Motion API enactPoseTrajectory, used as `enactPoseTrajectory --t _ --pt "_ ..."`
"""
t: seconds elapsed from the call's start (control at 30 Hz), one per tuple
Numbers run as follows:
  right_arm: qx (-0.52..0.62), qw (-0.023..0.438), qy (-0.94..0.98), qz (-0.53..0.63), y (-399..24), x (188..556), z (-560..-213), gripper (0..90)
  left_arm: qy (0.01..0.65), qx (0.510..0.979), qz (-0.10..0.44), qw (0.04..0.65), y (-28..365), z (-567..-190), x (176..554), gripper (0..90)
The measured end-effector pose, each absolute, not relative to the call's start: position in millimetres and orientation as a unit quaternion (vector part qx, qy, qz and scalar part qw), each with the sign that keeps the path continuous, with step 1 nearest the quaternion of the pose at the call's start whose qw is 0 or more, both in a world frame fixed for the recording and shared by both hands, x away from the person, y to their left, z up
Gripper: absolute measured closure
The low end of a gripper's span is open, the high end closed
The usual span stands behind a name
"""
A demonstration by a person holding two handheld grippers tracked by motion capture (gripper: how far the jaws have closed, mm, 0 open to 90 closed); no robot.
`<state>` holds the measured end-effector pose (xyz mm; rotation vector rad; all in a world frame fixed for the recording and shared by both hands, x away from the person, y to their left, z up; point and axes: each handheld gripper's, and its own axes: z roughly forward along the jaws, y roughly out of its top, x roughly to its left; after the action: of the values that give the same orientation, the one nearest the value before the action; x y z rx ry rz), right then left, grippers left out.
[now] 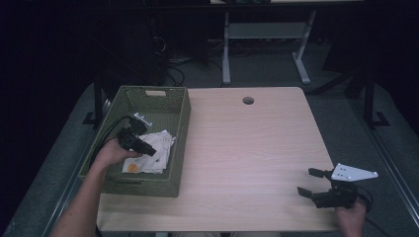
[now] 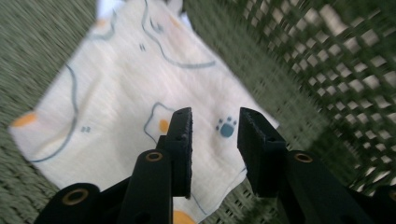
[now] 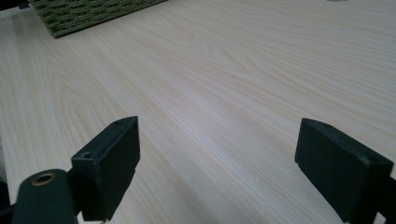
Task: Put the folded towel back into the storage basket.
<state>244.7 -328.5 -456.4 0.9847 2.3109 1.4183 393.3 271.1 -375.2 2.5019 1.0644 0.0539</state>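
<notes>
Green basket (image 1: 180, 126) at left holds my cloth (image 2: 140, 93). My left gripper (image 2: 215, 135) hangs unclenched above; it might snag the weave. Right gripper (image 3: 224, 172) gapes, holding nothing.

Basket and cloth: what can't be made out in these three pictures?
- High view: part of the cloth lies under the left gripper and hand; what's beneath it in the basket is hidden.
- Left gripper view: the cloth's near edge is cut off by the jaws; the basket wall is blurred.
- Right gripper view: the basket corner is cut off by the top edge.
</notes>
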Motion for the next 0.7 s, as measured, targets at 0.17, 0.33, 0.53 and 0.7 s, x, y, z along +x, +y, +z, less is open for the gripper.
enactPoseTrajectory --t 0.17,0.33,0.53,0.7 --pt "0.337 0.125 0.794 0.49 -327.2 244.9 -456.2 13.5 0.4 0.884 0.036 0.237 276.0 -366.6 384.6 57.5" --pt "0.335 0.126 0.791 0.496 -326.8 244.8 -454.6 13.5 0.42 0.855 0.023 0.304 284.6 -357.9 376.1 51.2" --pt "0.332 0.125 0.79 0.499 -326.7 244.8 -454.0 13.5 0.441 0.813 0.002 0.38 296.0 -351.2 369.4 41.8" --pt "0.332 0.123 0.791 0.499 -325.7 244.6 -454.6 13.5 0.446 0.784 -0.013 0.431 303.1 -348.9 364.5 38.4"
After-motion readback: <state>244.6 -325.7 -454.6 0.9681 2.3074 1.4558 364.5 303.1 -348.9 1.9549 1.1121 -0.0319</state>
